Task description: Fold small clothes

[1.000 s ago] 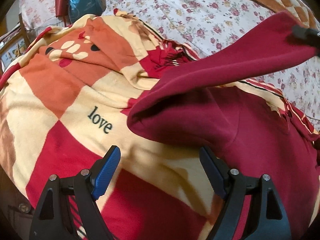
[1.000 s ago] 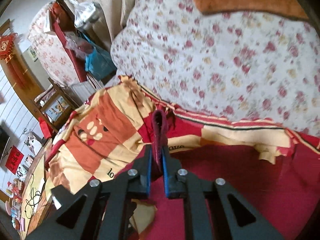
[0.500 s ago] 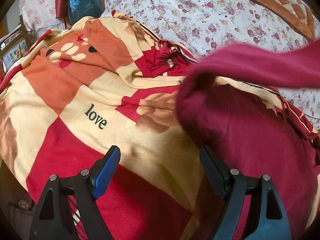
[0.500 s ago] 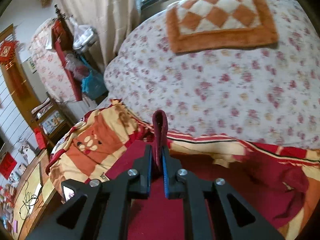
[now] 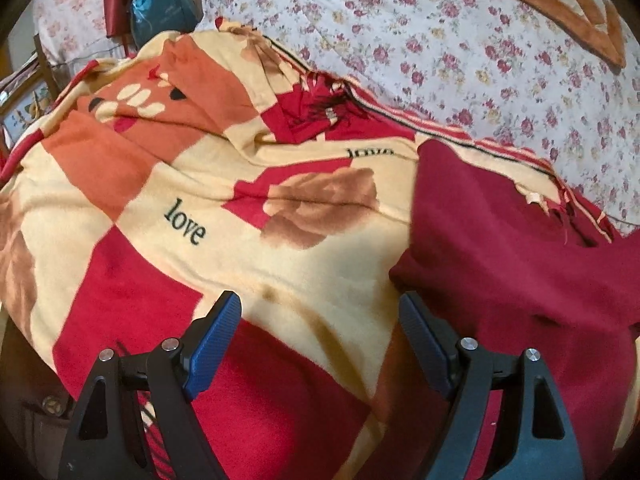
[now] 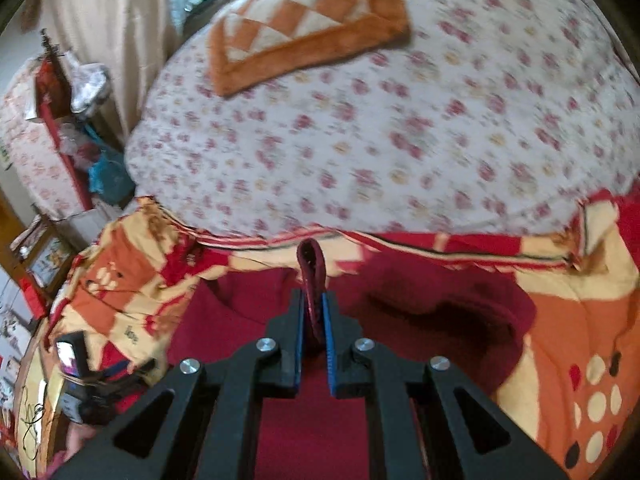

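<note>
A dark red garment (image 5: pixel 512 248) lies on a patterned blanket (image 5: pixel 168 184) at the right of the left wrist view. My left gripper (image 5: pixel 320 312) hovers open over the blanket beside the garment's left edge, nothing between its fingers. In the right wrist view my right gripper (image 6: pixel 314 304) is shut on a fold of the dark red garment (image 6: pixel 432 308), and the pinched edge (image 6: pixel 310 260) sticks up past the blue pads. The rest of the garment spreads below and to the right of the jaws. The left gripper (image 6: pixel 76 376) shows at the lower left of that view.
The blanket (image 6: pixel 568 320) lies over a bed with a floral sheet (image 6: pixel 360 140). An orange checkered cushion (image 6: pixel 304 28) rests at the far side. At the left stand a blue bag (image 5: pixel 160 8), a chair and clutter beyond the bed's edge.
The right gripper has carried the garment's end across to the right. The raised sleeve that crossed the left wrist view has gone, and the garment now lies folded over at the right, baring more blanket.
</note>
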{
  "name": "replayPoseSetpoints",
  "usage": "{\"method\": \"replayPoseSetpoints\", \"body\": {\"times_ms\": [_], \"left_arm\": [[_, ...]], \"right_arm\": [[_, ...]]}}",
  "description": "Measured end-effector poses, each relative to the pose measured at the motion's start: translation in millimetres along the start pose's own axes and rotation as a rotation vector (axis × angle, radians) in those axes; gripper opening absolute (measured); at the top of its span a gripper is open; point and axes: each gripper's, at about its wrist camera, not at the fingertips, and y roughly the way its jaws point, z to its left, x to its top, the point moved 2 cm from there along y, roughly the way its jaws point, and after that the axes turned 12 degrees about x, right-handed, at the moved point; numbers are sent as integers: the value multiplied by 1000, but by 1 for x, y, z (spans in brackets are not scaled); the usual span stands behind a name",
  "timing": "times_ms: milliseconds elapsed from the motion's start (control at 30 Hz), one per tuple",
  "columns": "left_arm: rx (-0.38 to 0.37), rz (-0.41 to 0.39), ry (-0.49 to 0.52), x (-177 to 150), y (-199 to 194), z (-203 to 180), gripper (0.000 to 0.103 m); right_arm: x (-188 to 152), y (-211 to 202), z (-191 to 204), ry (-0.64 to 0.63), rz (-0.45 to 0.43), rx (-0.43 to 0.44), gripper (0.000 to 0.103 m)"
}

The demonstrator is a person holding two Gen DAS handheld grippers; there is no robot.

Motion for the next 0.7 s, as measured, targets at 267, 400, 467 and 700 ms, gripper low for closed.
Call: {"method": "replayPoseSetpoints", "body": {"times_ms": [267,400,467,700], "left_arm": [[-22,-34,11,7,-16,-10,63],[-23,-28,35,4,-14,-19,63],[-20,-27,45,2,-13,-23,63],[11,16,71,-4,7,-30,63]], "right_arm": [[-40,15,-62,112,71,-74,8],[-52,21,-72,127,94,-84,8],[-58,24,-76,128,105,-94,8],[-77,29,-102,227,178,-218,36]]}}
